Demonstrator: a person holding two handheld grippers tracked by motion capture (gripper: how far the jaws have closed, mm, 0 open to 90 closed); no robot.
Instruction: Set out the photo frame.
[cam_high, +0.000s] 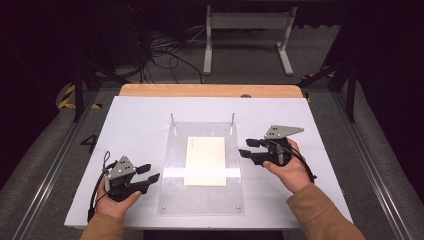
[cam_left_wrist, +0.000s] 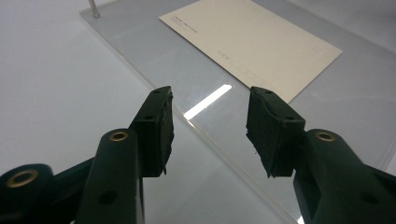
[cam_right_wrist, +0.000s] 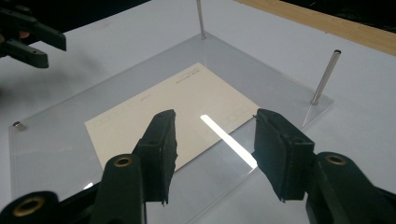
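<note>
The cream card (cam_high: 205, 161) lay flat on the clear acrylic plate (cam_high: 201, 200) mid-tabletop (cam_high: 135, 125), long axis running away from the person, printed end far. Both grippers flanked it, fingers apart and holding nothing: left gripper (cam_high: 148, 173) beside the plate's near-left edge, right gripper (cam_high: 246, 147) seemingly nearer, over the right edge. Two metal posts (cam_high: 173, 119) stood beyond.

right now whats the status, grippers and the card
Left gripper open, empty. Right gripper open, empty. Card flat on clear plate, untouched. Two pins behind, path clear.
</note>
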